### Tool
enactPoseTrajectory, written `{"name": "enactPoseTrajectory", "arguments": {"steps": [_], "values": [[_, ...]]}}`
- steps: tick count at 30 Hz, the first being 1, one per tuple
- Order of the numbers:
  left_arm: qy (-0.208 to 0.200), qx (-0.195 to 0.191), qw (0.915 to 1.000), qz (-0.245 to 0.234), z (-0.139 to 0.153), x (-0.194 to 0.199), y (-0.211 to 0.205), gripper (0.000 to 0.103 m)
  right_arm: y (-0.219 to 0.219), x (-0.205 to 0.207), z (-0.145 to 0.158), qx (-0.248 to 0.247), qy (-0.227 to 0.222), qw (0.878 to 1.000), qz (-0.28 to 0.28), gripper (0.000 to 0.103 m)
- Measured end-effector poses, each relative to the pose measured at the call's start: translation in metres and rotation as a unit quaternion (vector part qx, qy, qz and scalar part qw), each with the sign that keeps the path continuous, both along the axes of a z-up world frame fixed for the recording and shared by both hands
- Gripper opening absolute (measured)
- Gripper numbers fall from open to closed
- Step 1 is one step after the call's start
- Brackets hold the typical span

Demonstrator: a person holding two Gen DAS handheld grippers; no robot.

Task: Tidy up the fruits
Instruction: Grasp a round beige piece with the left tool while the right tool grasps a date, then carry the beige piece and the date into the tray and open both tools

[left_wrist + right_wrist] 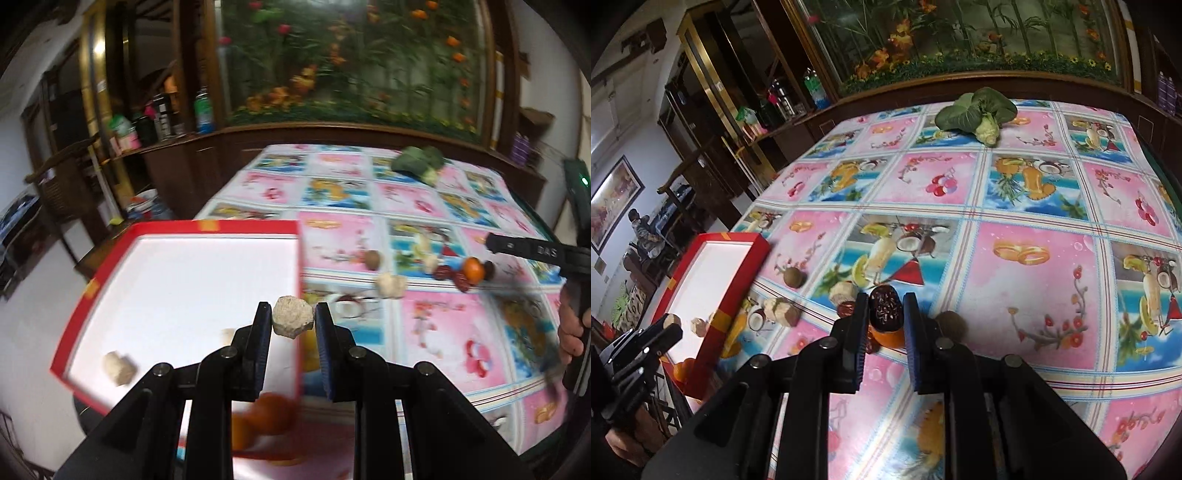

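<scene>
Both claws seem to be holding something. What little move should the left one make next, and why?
Probably carry it over the red box and let go: the left claw pinches a pale chunk near the box's edge, and a similar chunk already lies inside.

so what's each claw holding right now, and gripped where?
Left claw: pale beige chunk, pinched across its two opposite sides. Right claw: dark red date, pinched across its sides, top end showing.

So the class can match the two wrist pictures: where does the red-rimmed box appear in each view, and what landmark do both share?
Left wrist view: the red-rimmed box fills the lower left, behind the left gripper.
Right wrist view: it sits small at the left edge.
Shared landmark: the leafy green vegetable at the table's far end.
</scene>
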State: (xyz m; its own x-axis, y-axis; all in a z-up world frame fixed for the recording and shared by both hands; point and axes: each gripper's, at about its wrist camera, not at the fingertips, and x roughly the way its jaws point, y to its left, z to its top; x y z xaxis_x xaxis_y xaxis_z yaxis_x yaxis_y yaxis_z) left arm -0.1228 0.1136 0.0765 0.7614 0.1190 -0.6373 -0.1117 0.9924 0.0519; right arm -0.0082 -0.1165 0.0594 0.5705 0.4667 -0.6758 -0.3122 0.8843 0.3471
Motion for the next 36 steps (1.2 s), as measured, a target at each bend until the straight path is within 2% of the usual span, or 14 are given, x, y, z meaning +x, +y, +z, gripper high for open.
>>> {"name": "enactPoseTrajectory", "arguments": {"steps": [6,9,12,15,21,29,33,36], "values": [[-0.012,-0.007,0.9995,0.030,-0.001,-0.016,0.031,0.023,0.003,-0.006,0.003,0.008,-0.051,0.998,-0.020,0.020],[-0.013,-0.008,0.9990,0.041,-0.004,-0.024,0.045,0.023,-0.001,-0.002,-0.001,0.015,-0.054,0.998,-0.036,0.020],[-0.010,-0.009,0.9986,0.050,-0.008,-0.029,0.058,0.023,0.001,-0.004,-0.001,0.001,-0.064,0.997,-0.051,0.020],[-0.008,-0.015,0.9977,0.065,-0.012,-0.033,0.073,0.023,0.010,-0.010,0.003,0.020,-0.064,0.997,-0.048,0.020],[-0.016,-0.021,0.9953,0.093,-0.013,-0.041,0.099,0.023,0.071,-0.036,0.009,0.066,-0.066,0.996,0.009,0.020],[-0.020,-0.022,0.9891,0.144,-0.013,-0.053,0.139,0.023,0.183,-0.050,0.012,0.065,-0.060,0.989,0.119,0.021],[-0.020,-0.016,0.9863,0.163,-0.013,-0.053,0.151,0.023,0.221,-0.045,0.012,0.072,-0.041,0.986,0.146,0.021],[-0.019,0.009,0.9848,0.172,-0.013,-0.046,0.151,0.023,0.247,-0.035,0.009,0.065,-0.017,0.986,0.151,0.021]]}}
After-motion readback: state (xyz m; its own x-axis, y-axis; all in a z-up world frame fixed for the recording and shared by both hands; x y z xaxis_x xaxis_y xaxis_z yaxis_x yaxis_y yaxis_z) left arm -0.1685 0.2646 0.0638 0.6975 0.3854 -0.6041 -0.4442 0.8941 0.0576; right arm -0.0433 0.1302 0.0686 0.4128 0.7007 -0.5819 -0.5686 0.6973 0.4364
